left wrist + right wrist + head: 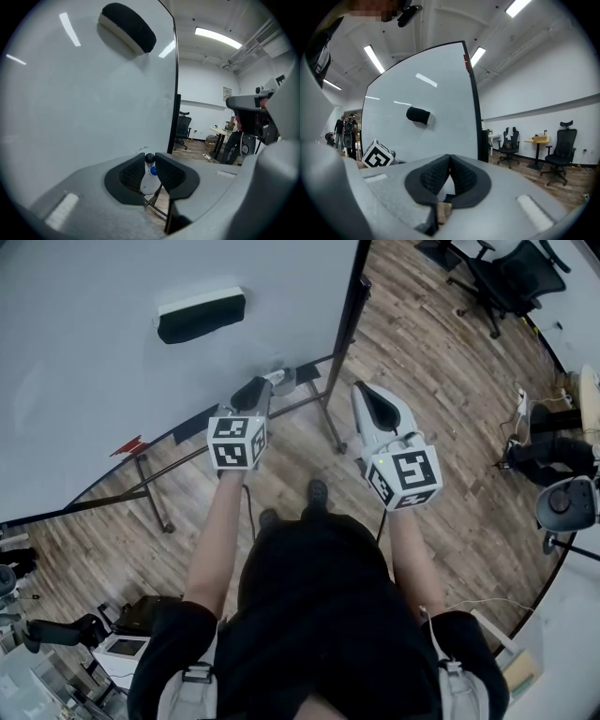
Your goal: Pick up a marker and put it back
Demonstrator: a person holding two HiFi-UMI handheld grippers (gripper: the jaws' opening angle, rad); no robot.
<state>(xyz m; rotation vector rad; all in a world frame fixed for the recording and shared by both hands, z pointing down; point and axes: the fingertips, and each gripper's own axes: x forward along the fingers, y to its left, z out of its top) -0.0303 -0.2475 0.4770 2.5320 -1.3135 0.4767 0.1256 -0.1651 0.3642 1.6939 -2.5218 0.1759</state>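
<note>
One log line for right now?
left gripper: shut on white black-capped marker | right gripper: shut, empty

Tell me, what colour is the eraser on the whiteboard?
The eraser is black with a white strip, clearest in the left gripper view.

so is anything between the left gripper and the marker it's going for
Nothing visible: the black-capped marker already shows in the gap of the left gripper, with a blue-capped one close beside it.
</note>
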